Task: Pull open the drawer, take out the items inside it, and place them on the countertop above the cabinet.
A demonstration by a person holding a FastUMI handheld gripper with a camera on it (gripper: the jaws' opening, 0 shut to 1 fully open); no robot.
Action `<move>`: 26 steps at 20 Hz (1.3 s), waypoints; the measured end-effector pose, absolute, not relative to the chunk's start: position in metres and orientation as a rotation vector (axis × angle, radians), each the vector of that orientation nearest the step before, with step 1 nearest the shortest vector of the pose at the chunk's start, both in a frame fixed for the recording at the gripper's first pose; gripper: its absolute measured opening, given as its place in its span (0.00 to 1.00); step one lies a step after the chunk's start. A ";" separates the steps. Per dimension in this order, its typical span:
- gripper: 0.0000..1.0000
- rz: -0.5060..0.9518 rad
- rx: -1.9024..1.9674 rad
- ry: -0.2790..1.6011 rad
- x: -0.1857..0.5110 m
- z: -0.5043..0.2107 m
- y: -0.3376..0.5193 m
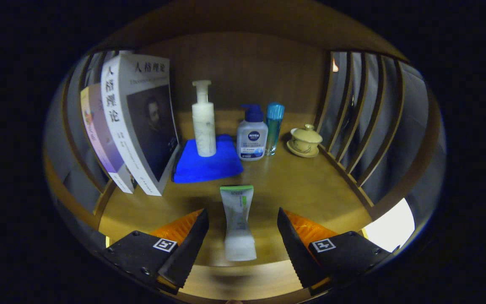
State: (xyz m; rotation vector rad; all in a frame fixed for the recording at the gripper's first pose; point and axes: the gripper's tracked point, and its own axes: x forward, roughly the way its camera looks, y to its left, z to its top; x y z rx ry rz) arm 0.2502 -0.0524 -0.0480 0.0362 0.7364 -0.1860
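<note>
One tube [238, 219] lying between wide-open hand-held gripper [243, 230] fingers, untouched, on countertop [310, 190].

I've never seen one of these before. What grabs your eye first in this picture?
The tube lying on the wooden countertop, squarely between the gripper's open fingers, which don't touch it. Beyond it a white pump bottle stands on a bright blue cloth, with two tall books leaning beside them.

tube [237, 219] betw open jaws, countertop [310, 190] free
</note>
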 end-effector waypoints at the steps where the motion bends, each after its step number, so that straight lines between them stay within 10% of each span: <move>1: 1.00 -0.186 0.036 0.703 0.242 -0.037 -0.051; 26: 0.99 -0.217 -0.016 0.236 0.031 -0.013 -0.010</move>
